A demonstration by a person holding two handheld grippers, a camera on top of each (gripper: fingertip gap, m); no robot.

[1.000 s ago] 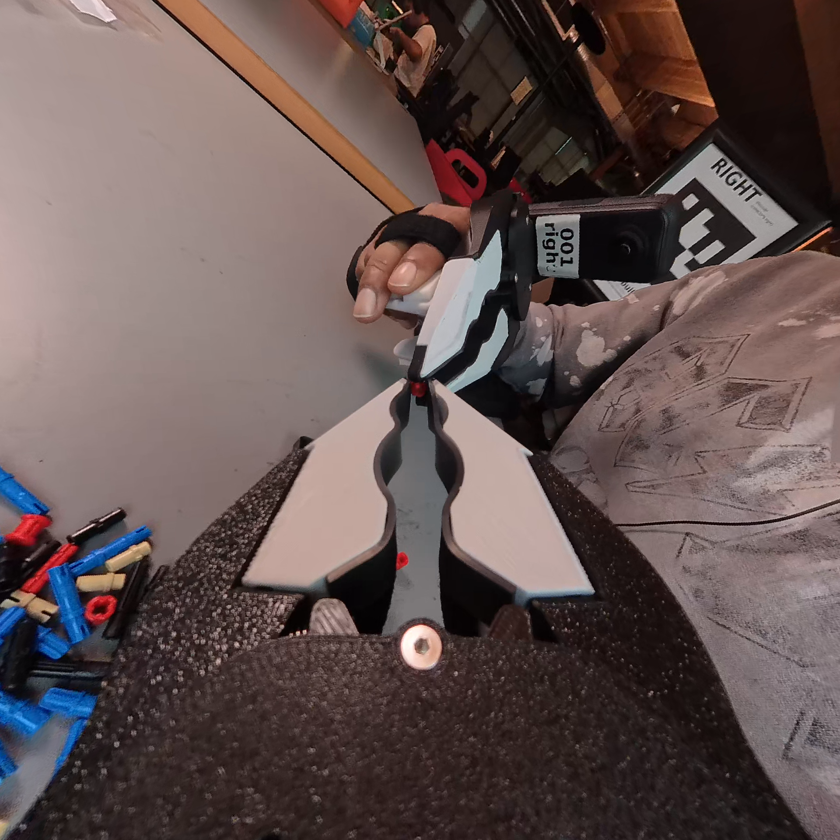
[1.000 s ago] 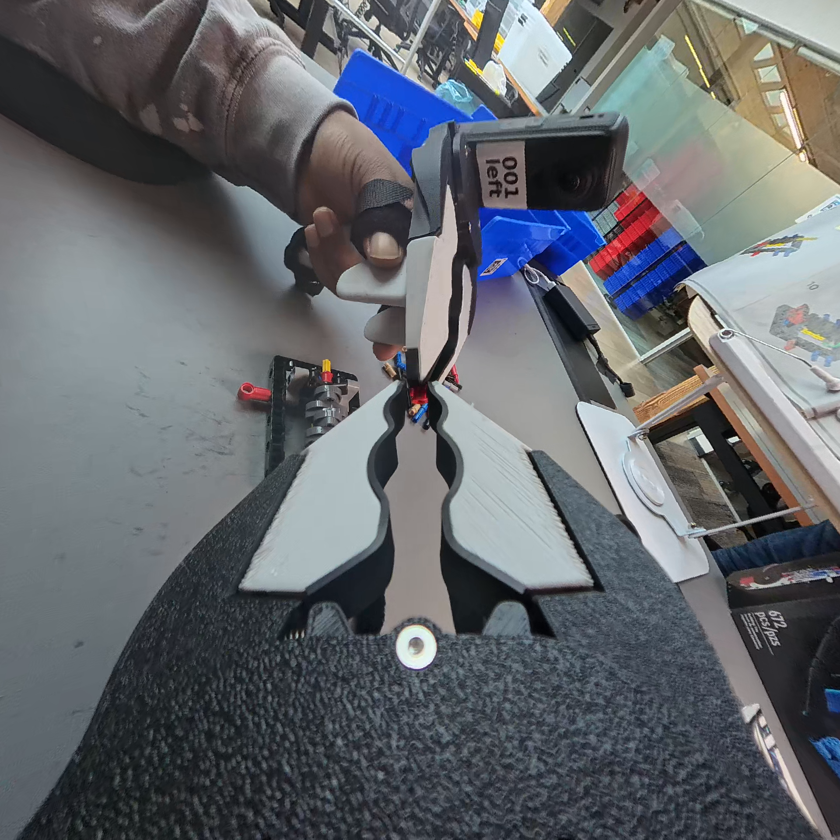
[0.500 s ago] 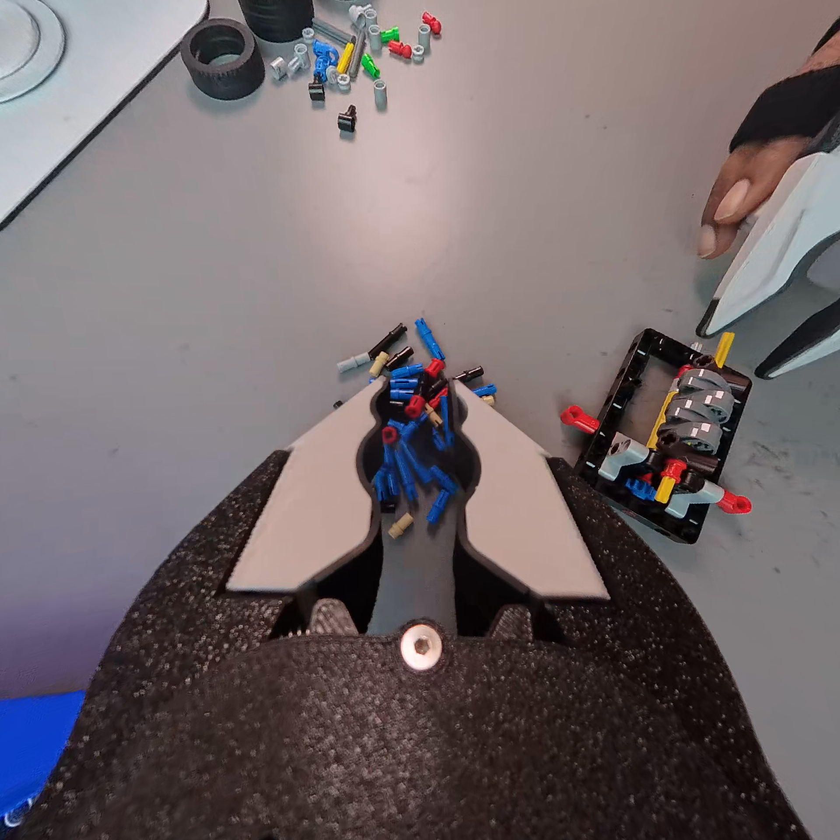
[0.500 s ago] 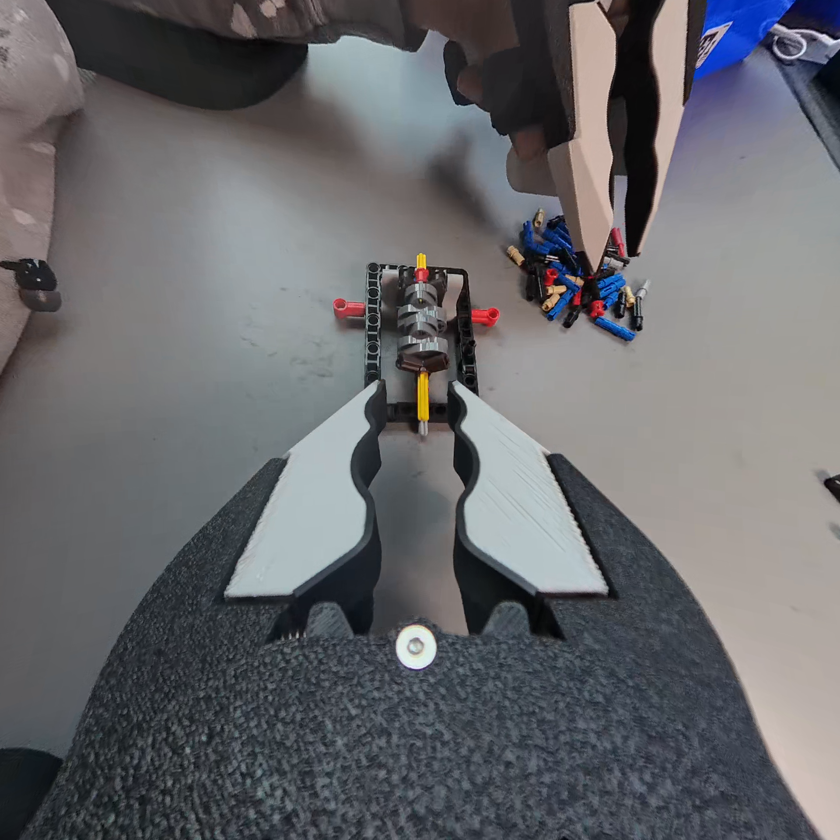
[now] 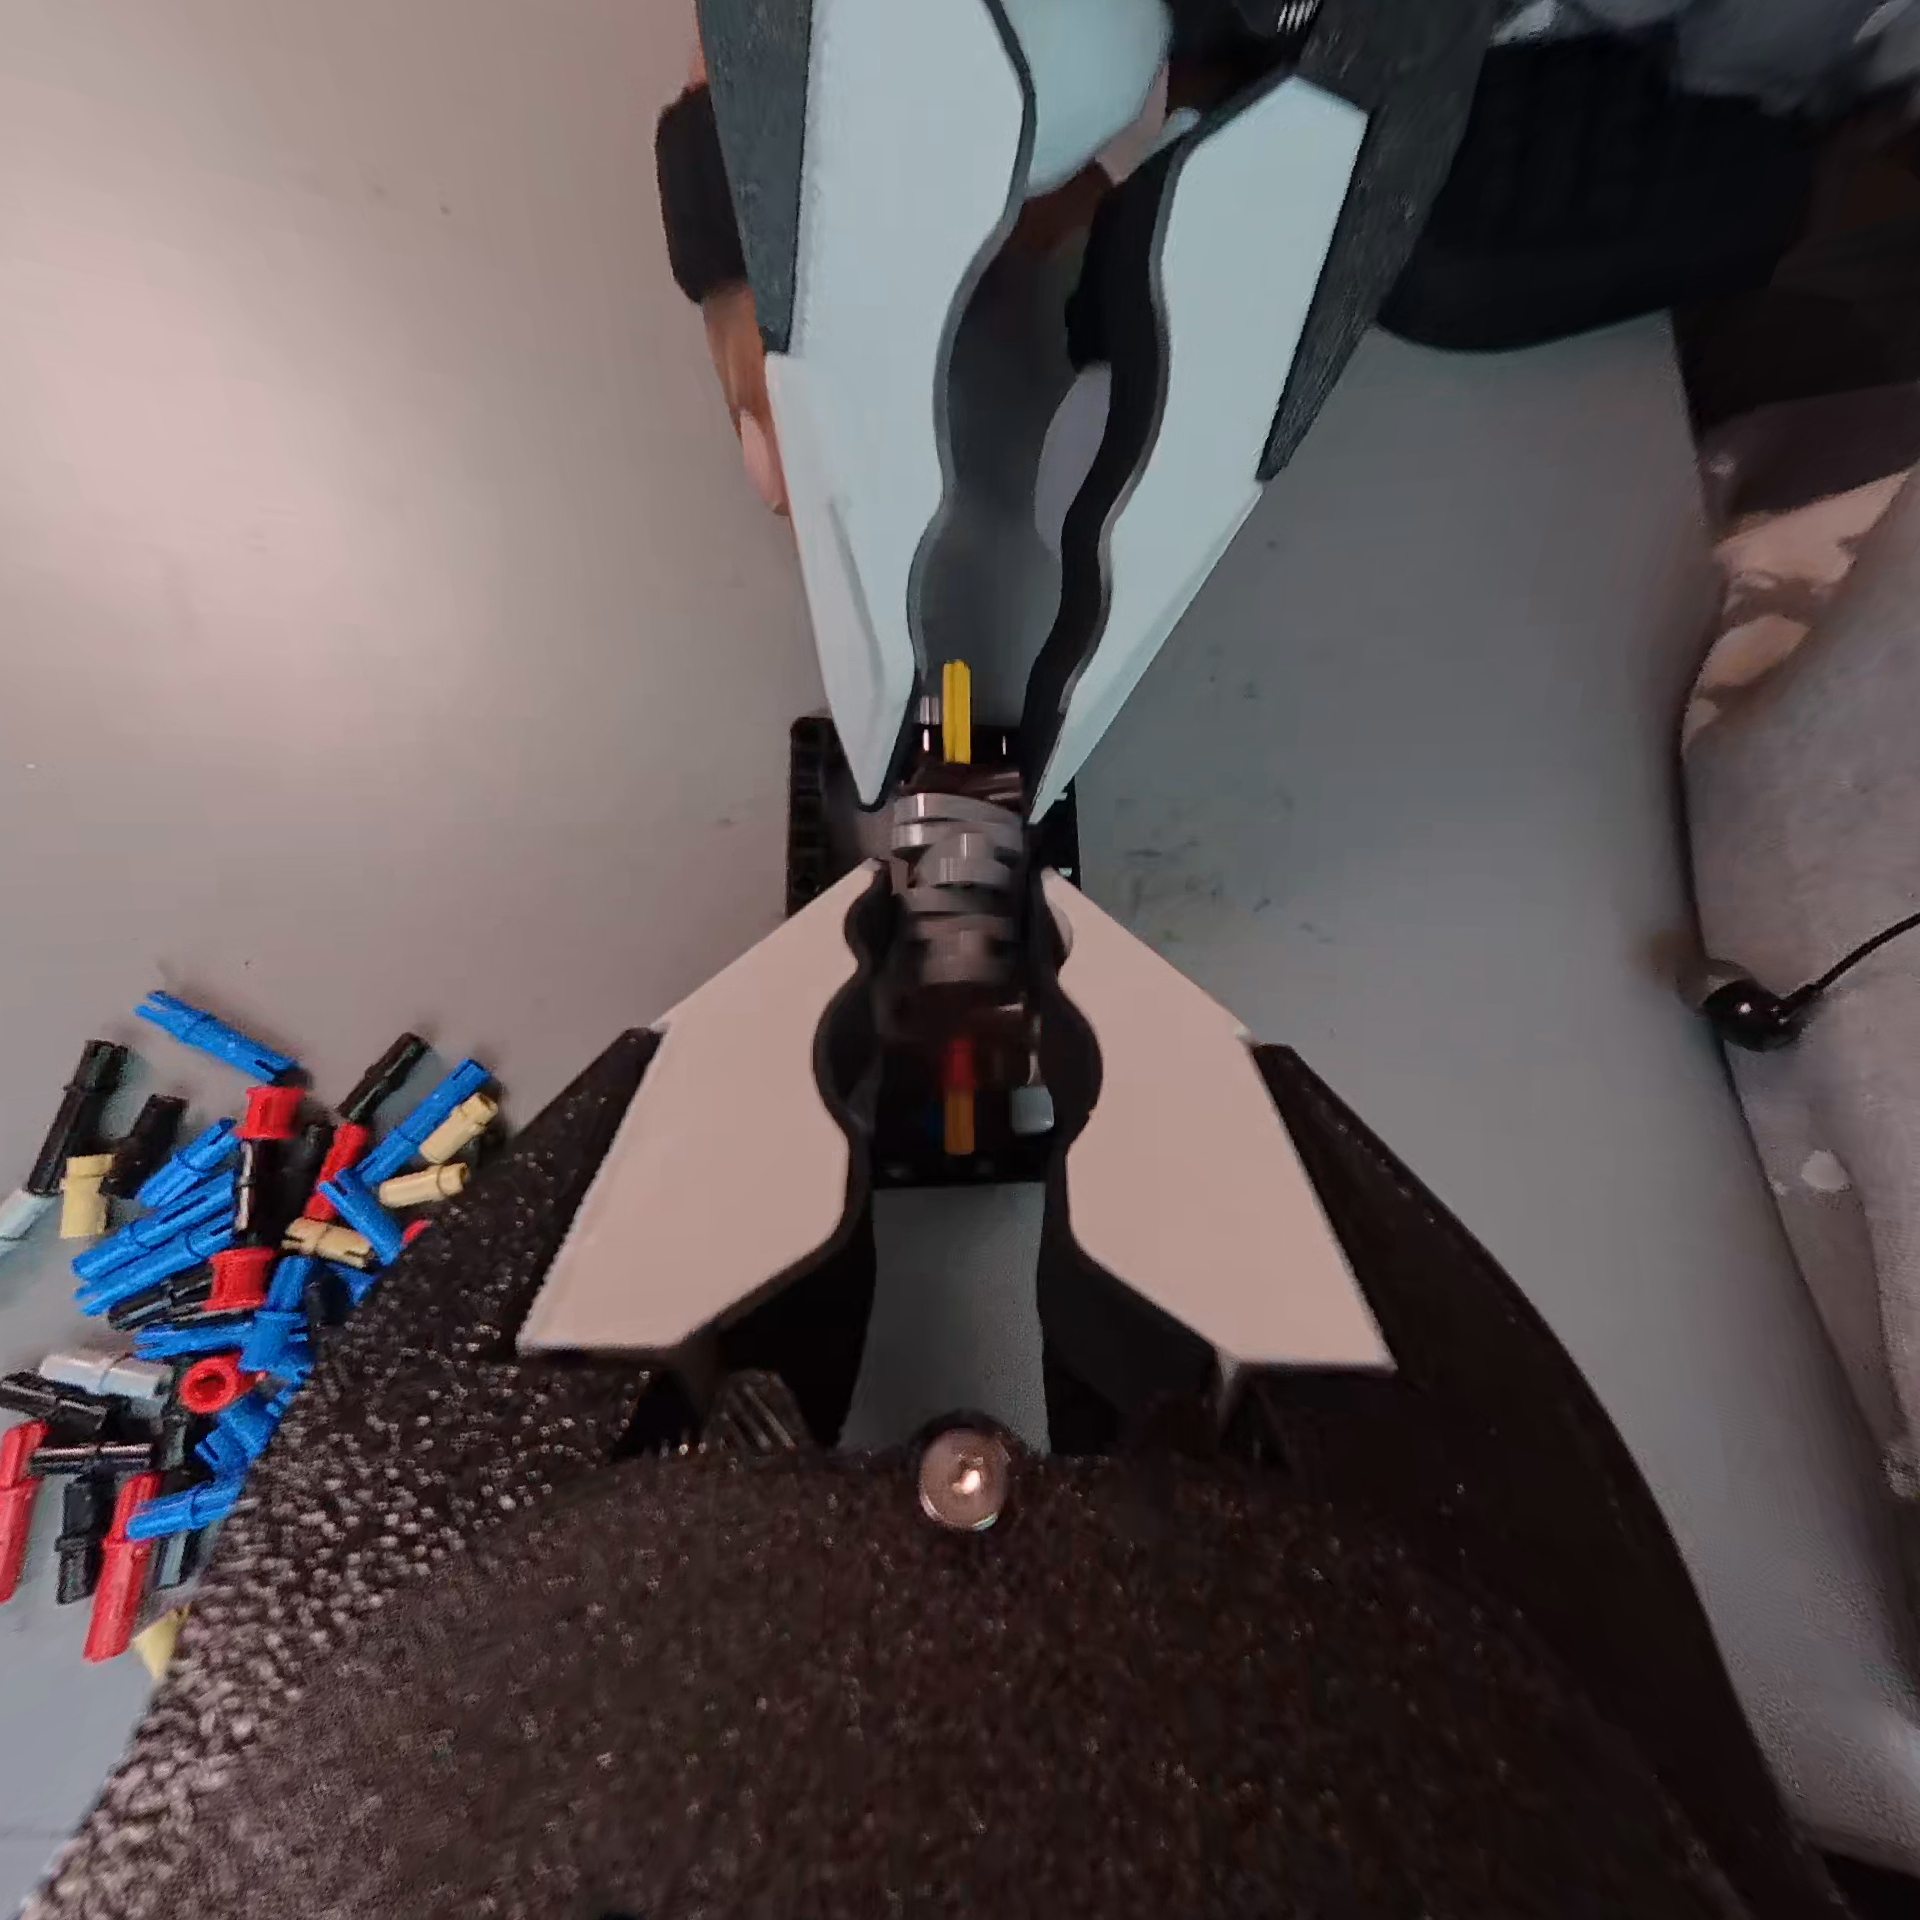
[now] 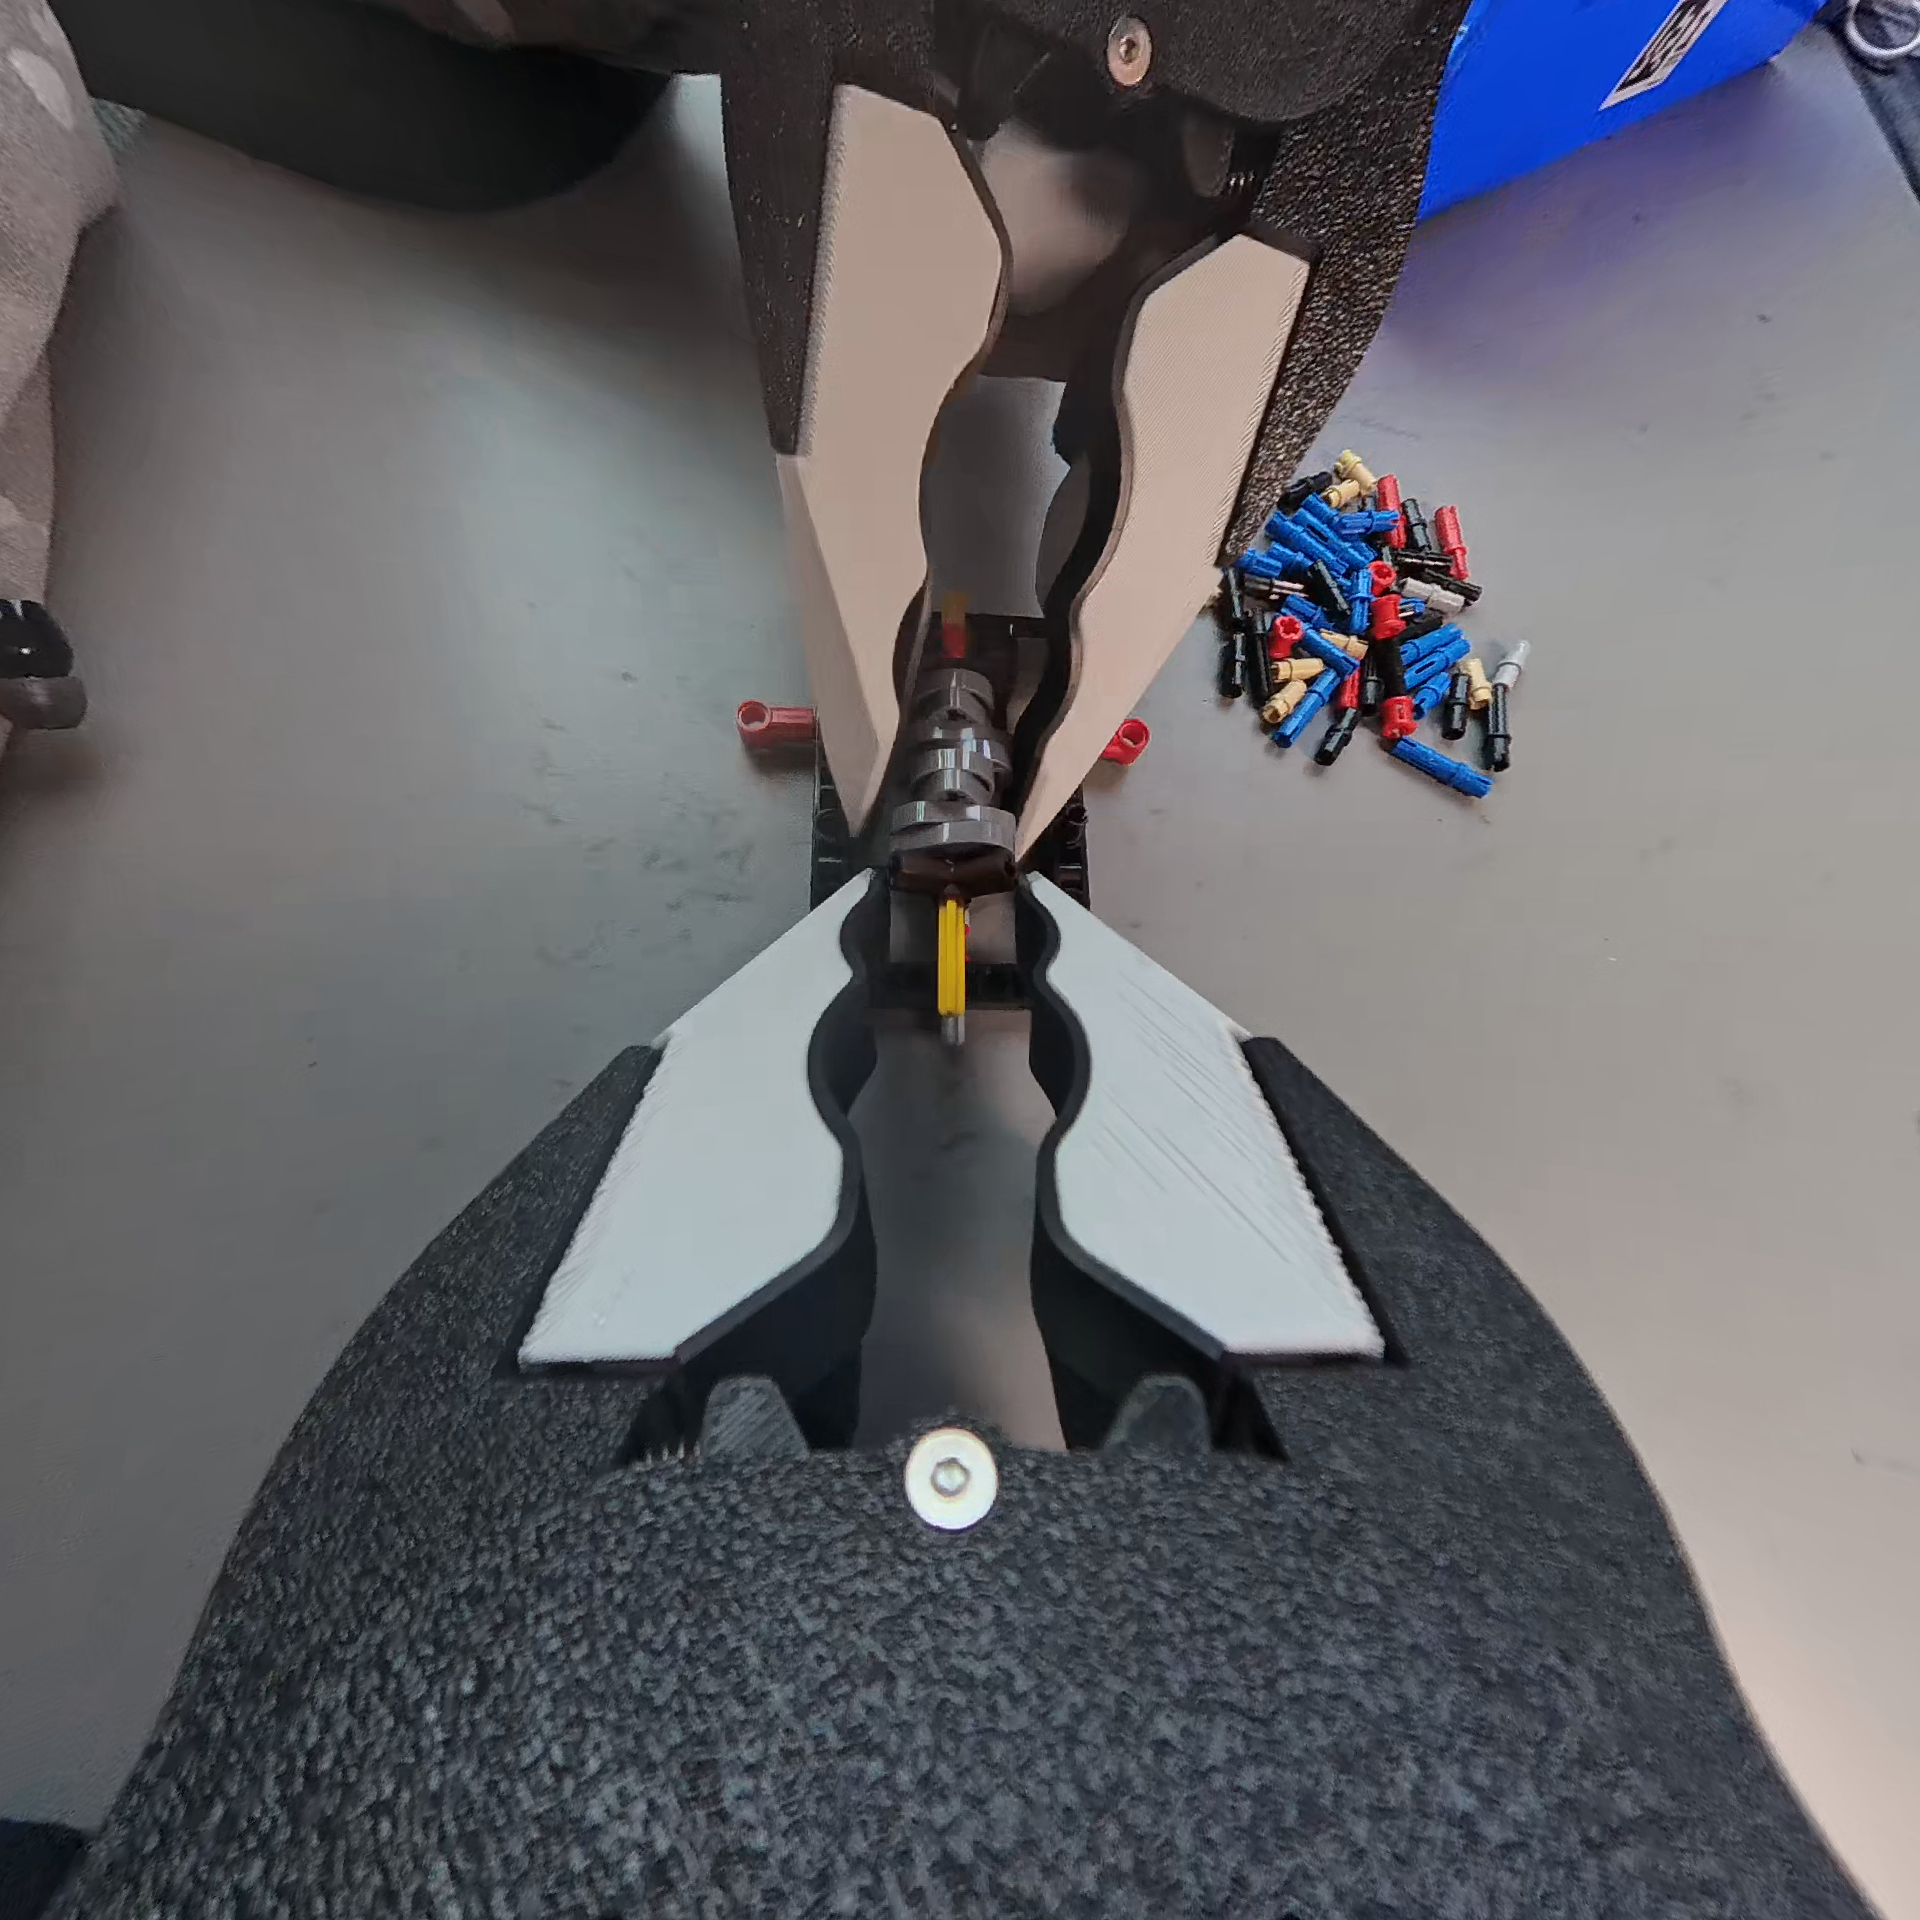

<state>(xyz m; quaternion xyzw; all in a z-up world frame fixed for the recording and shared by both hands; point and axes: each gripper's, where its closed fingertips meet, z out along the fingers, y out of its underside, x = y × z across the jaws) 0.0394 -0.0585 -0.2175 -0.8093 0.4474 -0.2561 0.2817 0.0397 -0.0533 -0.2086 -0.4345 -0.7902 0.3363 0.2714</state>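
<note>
A small black-framed assembly point(image 5: 951, 904) with a stack of grey cams and a yellow axle point(image 6: 950, 956) lies on the grey table point(image 5: 312, 520). My left gripper point(image 5: 958, 873) is open, its tips close on either side of the grey cam stack. My right gripper point(image 6: 948, 878) is open and faces it from the opposite end, tips straddling the frame's end over the yellow axle. The two grippers meet nearly tip to tip above the assembly point(image 6: 951, 748). The right gripper point(image 5: 958, 800) shows at the top of the left wrist view, and the left gripper point(image 6: 940, 836) at the top of the right wrist view.
A heap of blue, black, red and tan pins point(image 5: 208, 1247) lies beside the left gripper; it also shows in the right wrist view point(image 6: 1361, 613). Red pins point(image 6: 774, 720) stick out of the frame's sides. A blue bin point(image 6: 1558, 94) stands at the far corner. A person's sleeve point(image 5: 1818, 935) borders the table.
Both grippers were shut tip to tip around a small red piece in the air. They opened and came down; the left left the pin heap and both now straddle the assembly.
</note>
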